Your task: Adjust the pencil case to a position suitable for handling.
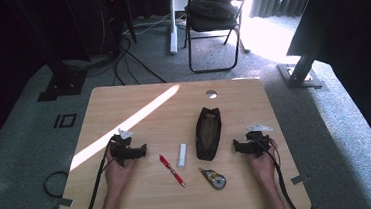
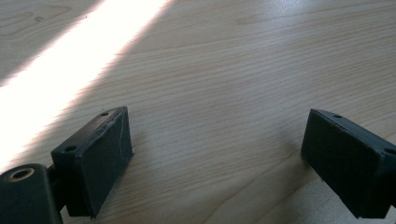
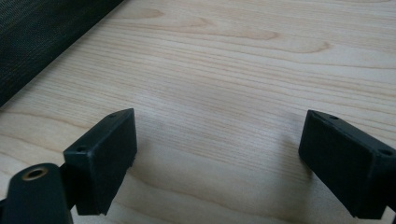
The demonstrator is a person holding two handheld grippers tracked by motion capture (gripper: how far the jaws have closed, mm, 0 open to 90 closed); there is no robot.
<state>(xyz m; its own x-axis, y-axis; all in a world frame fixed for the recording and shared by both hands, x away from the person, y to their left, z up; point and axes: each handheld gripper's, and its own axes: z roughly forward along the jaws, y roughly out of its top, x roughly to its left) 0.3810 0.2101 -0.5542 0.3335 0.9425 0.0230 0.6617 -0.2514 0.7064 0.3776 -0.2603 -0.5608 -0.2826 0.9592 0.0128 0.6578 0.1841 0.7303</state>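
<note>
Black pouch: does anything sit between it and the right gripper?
Nothing visible does. The right gripper, jaws open, sits just right of the black pouch with only bare table between them; the right gripper view shows the same.

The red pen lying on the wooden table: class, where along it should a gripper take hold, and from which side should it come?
Grip the red pen near the middle of its barrel, coming from straight above with the jaws set across its width. It lies flat and slanted, so only its long sides offer opposing faces. The open left gripper is probably handier; the white stick-shaped eraser lies close on the right.
</note>
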